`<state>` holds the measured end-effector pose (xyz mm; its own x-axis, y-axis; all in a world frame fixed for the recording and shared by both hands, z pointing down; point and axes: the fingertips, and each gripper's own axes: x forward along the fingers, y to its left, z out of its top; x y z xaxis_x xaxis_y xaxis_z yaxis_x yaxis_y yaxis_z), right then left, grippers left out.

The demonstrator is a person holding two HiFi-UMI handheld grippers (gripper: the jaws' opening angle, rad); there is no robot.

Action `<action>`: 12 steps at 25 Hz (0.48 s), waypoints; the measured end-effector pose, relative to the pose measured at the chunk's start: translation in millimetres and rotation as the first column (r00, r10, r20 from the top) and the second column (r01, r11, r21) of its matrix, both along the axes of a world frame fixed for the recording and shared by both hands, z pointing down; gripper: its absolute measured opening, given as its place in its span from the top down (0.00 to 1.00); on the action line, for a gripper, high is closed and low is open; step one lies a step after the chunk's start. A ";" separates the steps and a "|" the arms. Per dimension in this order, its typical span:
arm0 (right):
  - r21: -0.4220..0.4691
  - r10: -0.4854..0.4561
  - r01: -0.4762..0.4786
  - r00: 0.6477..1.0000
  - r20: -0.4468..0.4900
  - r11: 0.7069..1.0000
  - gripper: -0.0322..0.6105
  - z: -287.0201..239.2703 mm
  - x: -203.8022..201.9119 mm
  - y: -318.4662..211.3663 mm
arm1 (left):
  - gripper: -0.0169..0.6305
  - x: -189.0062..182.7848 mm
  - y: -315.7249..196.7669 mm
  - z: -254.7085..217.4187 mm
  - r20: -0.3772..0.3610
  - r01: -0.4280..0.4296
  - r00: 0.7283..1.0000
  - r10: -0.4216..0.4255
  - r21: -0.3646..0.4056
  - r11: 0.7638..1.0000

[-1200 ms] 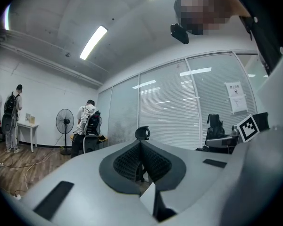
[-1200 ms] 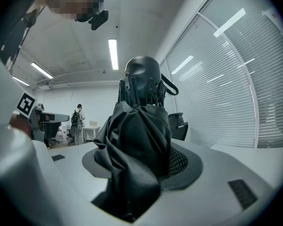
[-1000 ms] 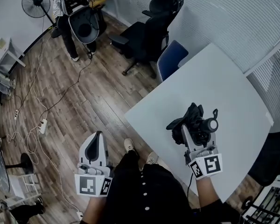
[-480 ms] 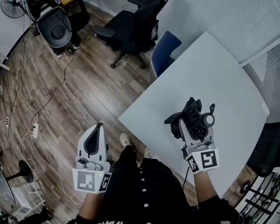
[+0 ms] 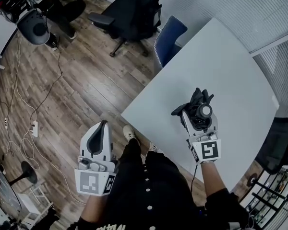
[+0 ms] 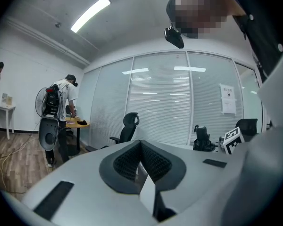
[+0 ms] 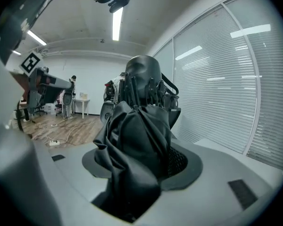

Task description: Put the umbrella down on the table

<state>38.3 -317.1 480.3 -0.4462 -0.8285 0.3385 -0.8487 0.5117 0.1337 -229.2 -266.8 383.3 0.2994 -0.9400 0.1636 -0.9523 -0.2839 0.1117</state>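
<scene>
A folded black umbrella [image 5: 198, 103] is clamped in my right gripper [image 5: 196, 112] just above the near part of the white table [image 5: 230, 56]. In the right gripper view its crumpled fabric [image 7: 137, 140] fills the gap between the pads, tip pointing away. I cannot tell whether it touches the tabletop. My left gripper [image 5: 101, 128] hangs off the table's left side over the wood floor, jaws together and empty. In the left gripper view [image 6: 141, 160] the pads meet, and the umbrella [image 6: 201, 139] shows far off beside the right gripper's marker cube [image 6: 232, 139].
A blue chair [image 5: 169, 41] is tucked at the table's far-left edge, with a black office chair [image 5: 134, 13] behind it. Another dark chair [image 5: 278, 143] stands at the table's right. Cables and a power strip [image 5: 34, 128] lie on the floor. A person [image 6: 61, 107] stands by a far desk.
The right gripper has sunk toward the tabletop with the umbrella and rolled a little. The left gripper has drifted slightly, still shut and empty.
</scene>
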 end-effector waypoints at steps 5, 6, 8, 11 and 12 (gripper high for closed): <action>-0.003 -0.001 0.001 0.996 -0.084 1.000 0.54 26.3 -6.3 -11.7 | 0.95 -3.8 -5.7 13.0 -0.011 -0.005 1.000 0.005 -0.026 1.000; -0.010 -0.006 0.005 0.996 -0.092 1.000 0.54 31.7 -7.4 -13.0 | 0.95 -2.6 -6.1 16.3 -0.012 -0.007 1.000 0.006 -0.032 0.999; -0.042 -0.021 0.016 0.992 -0.124 0.999 0.54 46.1 -7.9 -14.7 | 0.95 0.4 -7.1 22.1 -0.016 -0.009 1.000 0.008 -0.044 0.999; -0.080 -0.077 0.062 0.976 -0.202 0.995 0.54 65.9 -11.7 -15.0 | 0.95 3.4 -6.5 27.2 -0.025 -0.014 1.000 0.013 -0.058 0.998; -0.099 -0.105 0.085 0.968 -0.230 0.992 0.54 72.9 -14.2 -14.6 | 0.95 3.8 -6.2 28.0 -0.027 -0.016 1.000 0.014 -0.063 0.998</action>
